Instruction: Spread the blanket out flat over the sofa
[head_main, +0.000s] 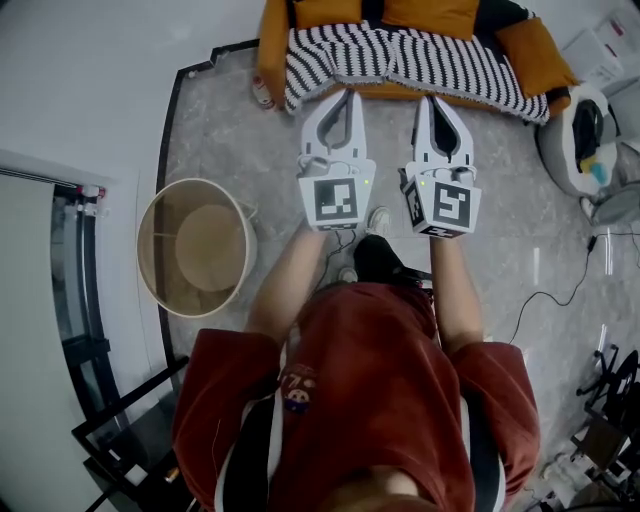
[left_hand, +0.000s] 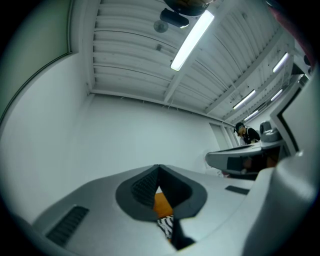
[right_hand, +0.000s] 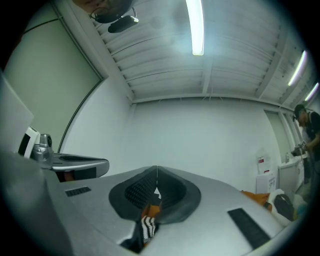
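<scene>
Head view: the striped blanket (head_main: 400, 60) lies spread across the orange sofa (head_main: 540, 50) at 12 o'clock. The left gripper (head_main: 346, 95) and right gripper (head_main: 433, 100) hang just short of it.

Left gripper view: jaws pressed together, holding nothing.

Right gripper view: likewise.

I judge the spreading done; at most, an edge wants smoothing.

Blanket (head_main: 400, 60), top centre of head view: soft knit or woven cloth, black-white stripes, matt. Sofa (head_main: 272, 45) under it: orange fabric upholstery, matt. Floor (head_main: 230, 140): grey marbled stone look, smooth, faint sheen. Basket (head_main: 160, 225), left: pale woody or woven wall, matt, exact material unclear. Left gripper (head_main: 346, 93) and right gripper (head_main: 431, 98): white hard plastic shells, smooth, satin; pads (left_hand: 144, 187) dark, finely ribbed, rubbery look. Marker cubes (head_main: 336, 200): matt printed faces. Person's top (head_main: 370, 380), bottom: rust-red plush cloth. Ceiling (left_hand: 130, 55) in gripper views: white ribbed panels, matt.
</scene>
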